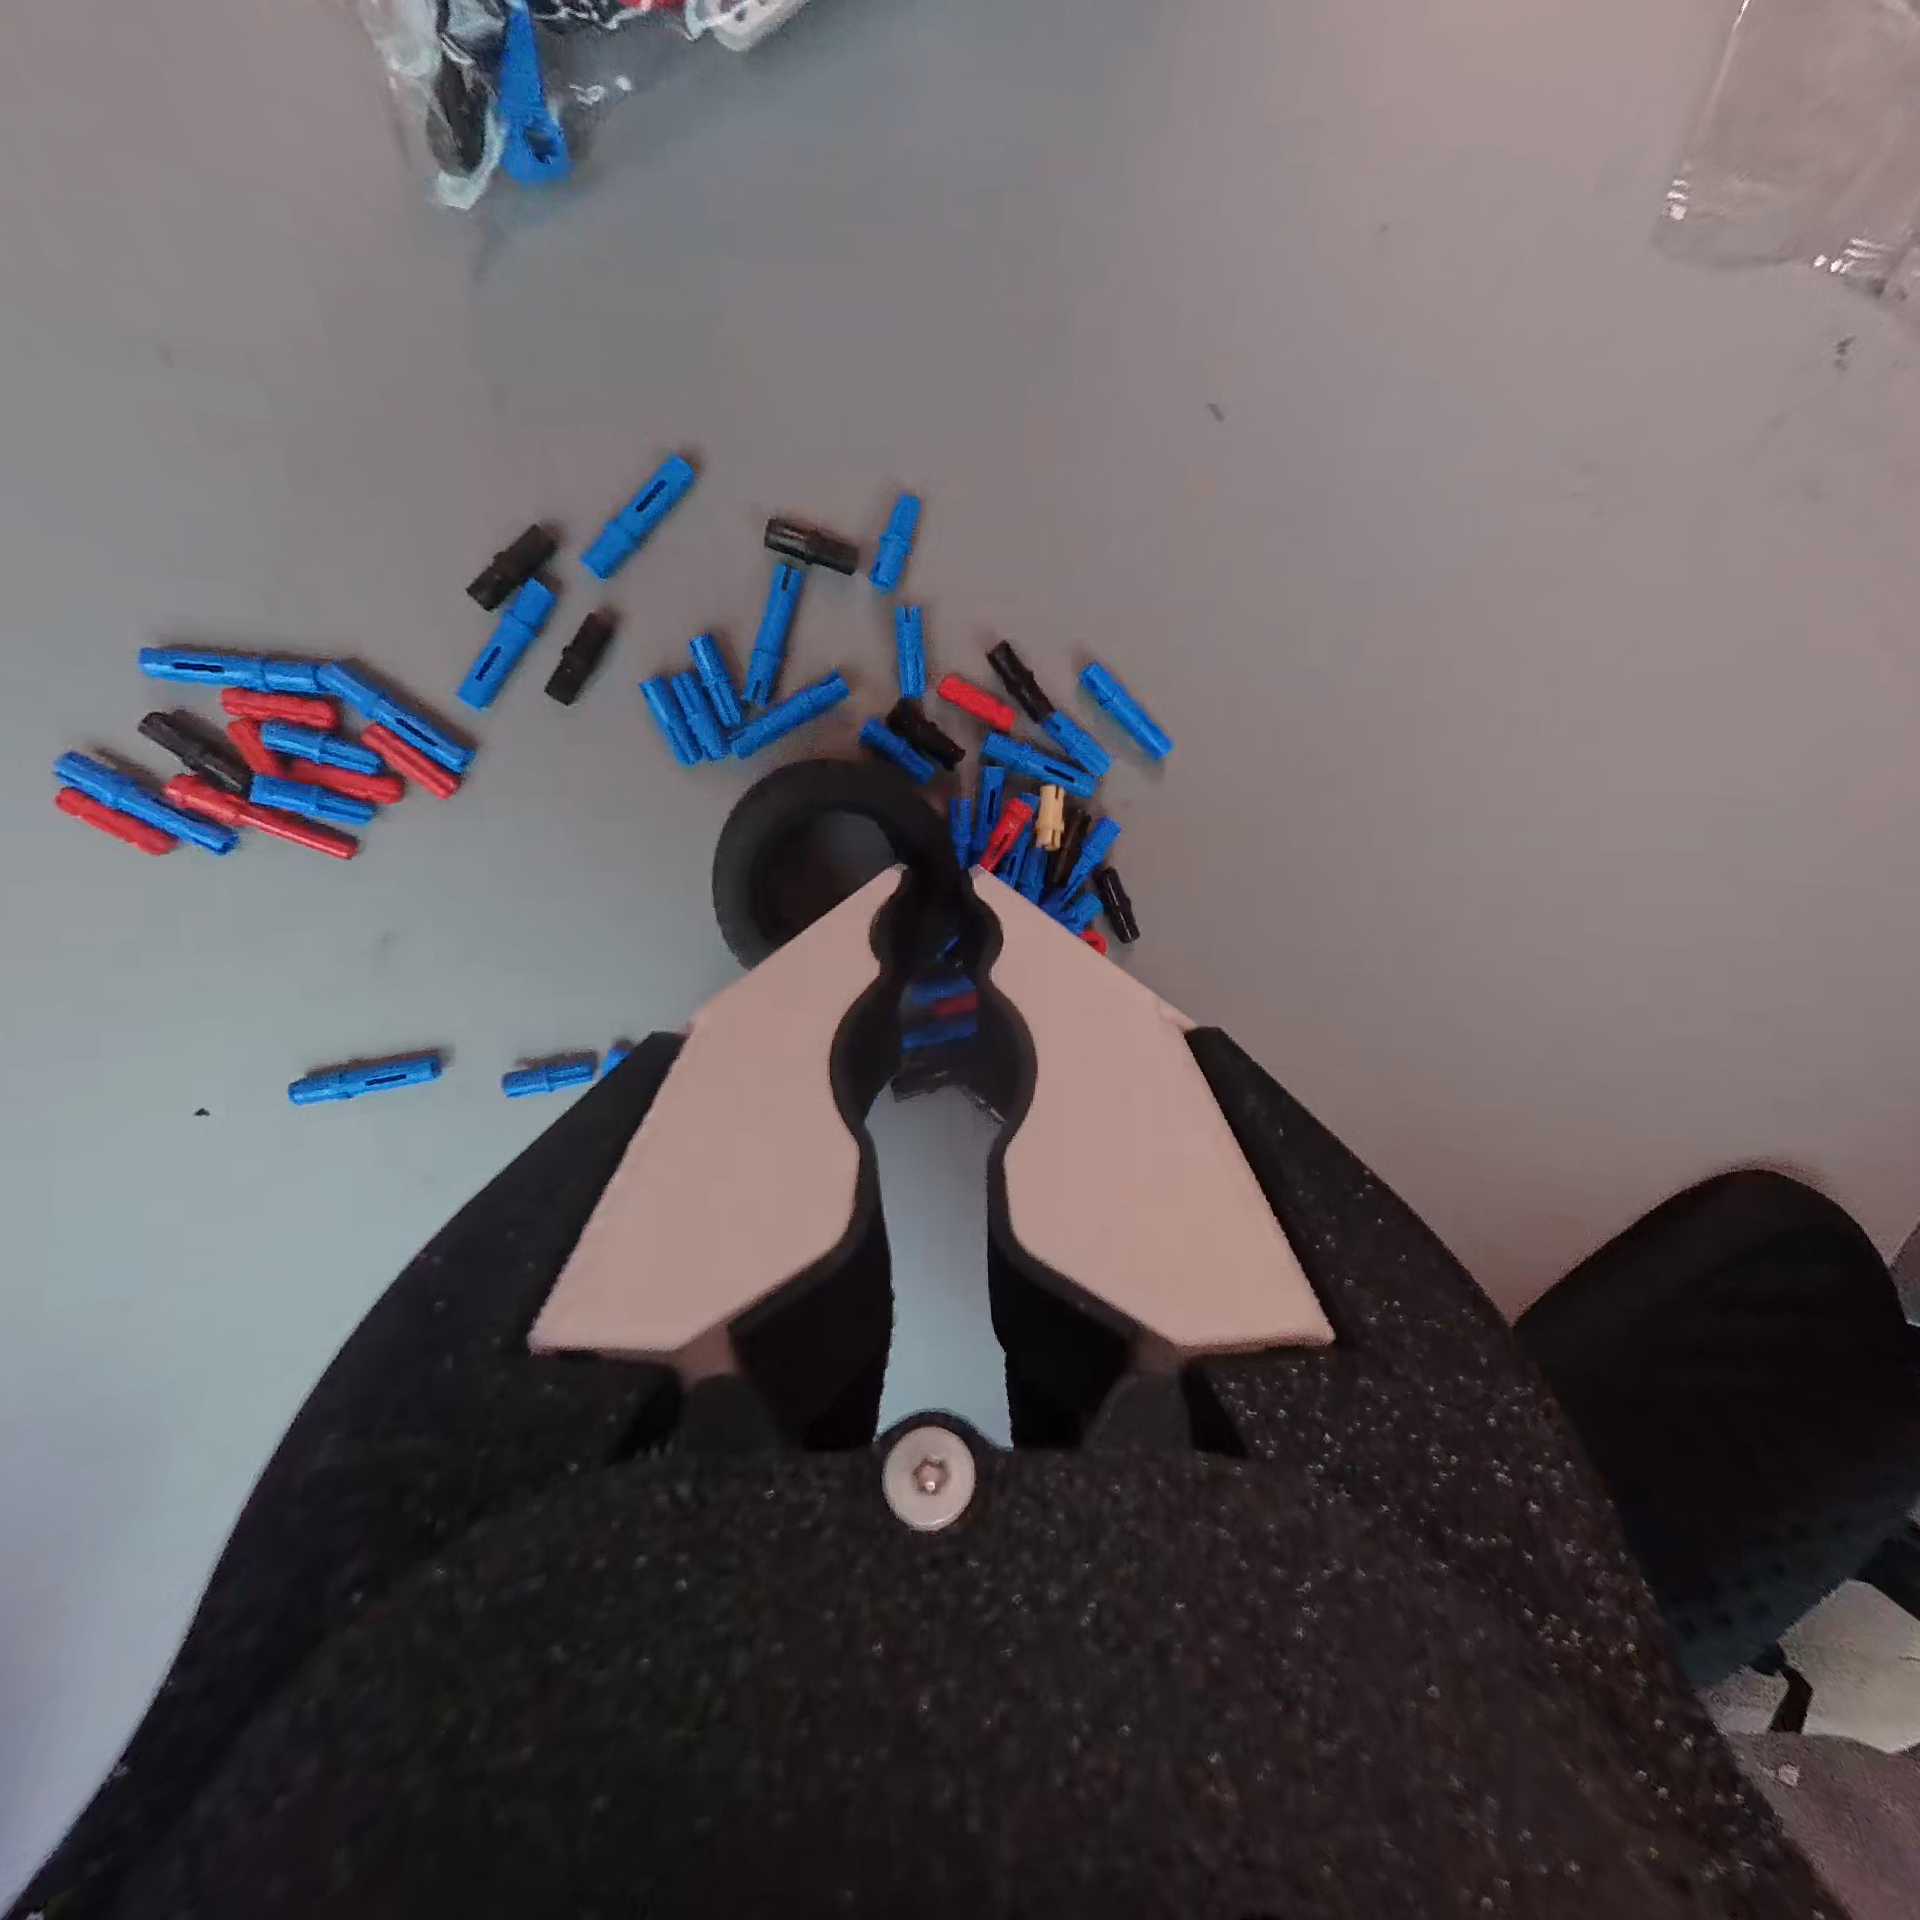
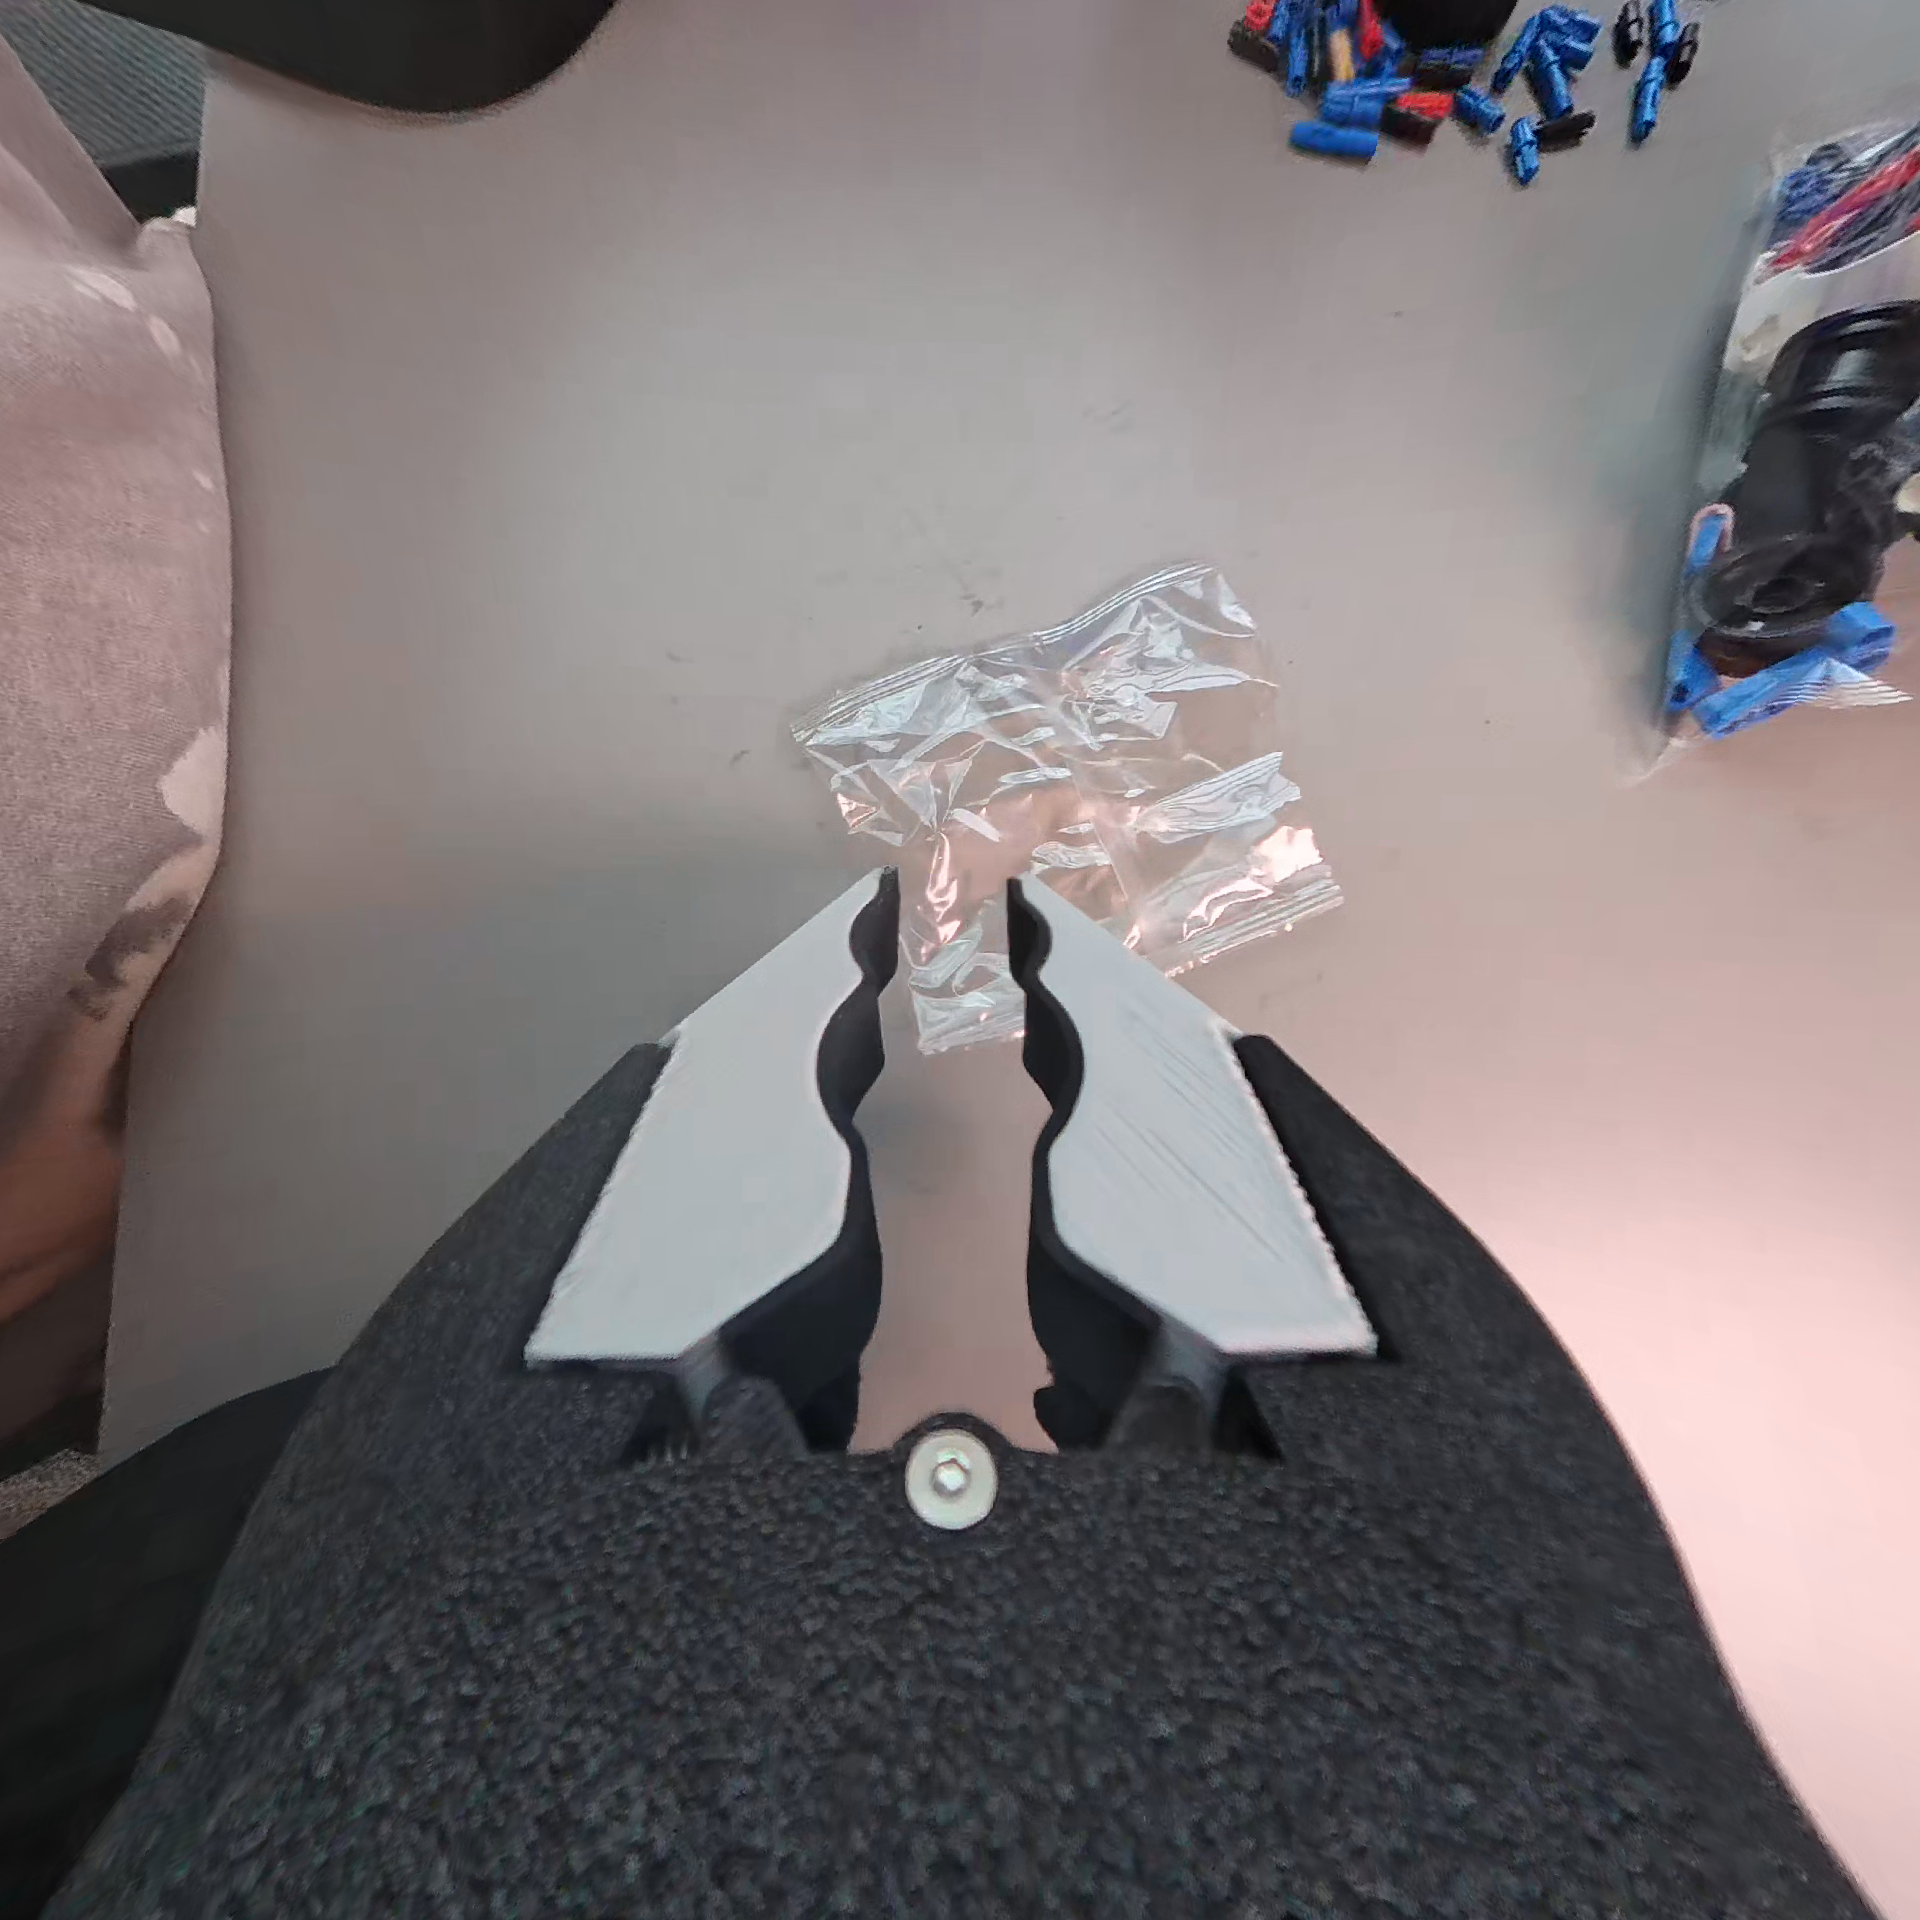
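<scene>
A: Pinching what, the left gripper (image 1: 935, 878)?
B: Its tips clamp the rim of a black rubber tyre (image 1: 774, 847) on the grey table (image 1: 1351, 623); blue, red and black pins (image 1: 717, 696) lie scattered from 9 to 1 o'clock.
A: And the right gripper (image 2: 951, 883)?
B: Spread apart, empty, over a crumpled clear bag (image 2: 1070, 779) at 12 o'clock.

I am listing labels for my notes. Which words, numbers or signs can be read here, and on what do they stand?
None can be read. No writing shows on the plastic pins, the black tyre, the empty clear bag, the filled bag, the left hand-held gripper or the right hand-held gripper.
</scene>
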`<state>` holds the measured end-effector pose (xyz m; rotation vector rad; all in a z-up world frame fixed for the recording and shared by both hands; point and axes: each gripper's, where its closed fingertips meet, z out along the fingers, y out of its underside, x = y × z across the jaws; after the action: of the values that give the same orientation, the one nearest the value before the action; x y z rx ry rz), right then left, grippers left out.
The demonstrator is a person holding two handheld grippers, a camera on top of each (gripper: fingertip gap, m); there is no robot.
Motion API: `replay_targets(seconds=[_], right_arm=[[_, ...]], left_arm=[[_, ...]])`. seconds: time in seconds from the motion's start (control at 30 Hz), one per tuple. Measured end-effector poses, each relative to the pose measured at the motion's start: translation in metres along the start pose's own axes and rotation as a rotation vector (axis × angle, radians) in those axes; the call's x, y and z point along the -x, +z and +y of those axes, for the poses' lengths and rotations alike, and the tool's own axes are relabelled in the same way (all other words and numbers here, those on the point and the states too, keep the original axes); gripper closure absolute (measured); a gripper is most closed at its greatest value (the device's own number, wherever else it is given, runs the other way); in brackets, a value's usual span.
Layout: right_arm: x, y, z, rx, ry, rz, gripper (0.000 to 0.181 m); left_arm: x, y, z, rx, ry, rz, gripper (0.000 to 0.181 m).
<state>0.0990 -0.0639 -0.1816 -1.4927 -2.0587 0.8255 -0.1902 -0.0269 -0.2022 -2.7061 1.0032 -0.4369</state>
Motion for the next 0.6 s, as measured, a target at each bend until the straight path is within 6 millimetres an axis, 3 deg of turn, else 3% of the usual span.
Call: replay_targets(seconds=[0.03,0.13,0.23,0.33,0.5,0.6], right_arm=[[0.0,0.0,0.0,-0.002,0.003,-0.002,0.16],[0.0,0.0,0.0,-0.009,0.003,0.0,0.16],[-0.001,-0.001,-0.002,-0.023,0.002,0.006,0.16],[-0.002,-0.002,-0.003,-0.031,0.002,0.015,0.16],[-0.002,0.001,-0.002,-0.031,0.002,0.018,0.16],[-0.003,0.001,0.0,-0.023,-0.003,0.026,0.16]], left_arm=[[-0.003,0.001,0.0,-0.001,0.007,-0.004,0.175],[-0.015,0.0,-0.001,-0.013,0.03,0.016,0.174],[-0.009,-0.01,-0.005,-0.047,0.027,-0.029,0.174],[0.021,-0.03,-0.003,-0.084,-0.047,-0.136,0.175],[0.092,-0.052,0.028,-0.073,-0.251,-0.311,0.174],[0.103,-0.045,0.054,-0.022,-0.338,-0.296,0.174]])
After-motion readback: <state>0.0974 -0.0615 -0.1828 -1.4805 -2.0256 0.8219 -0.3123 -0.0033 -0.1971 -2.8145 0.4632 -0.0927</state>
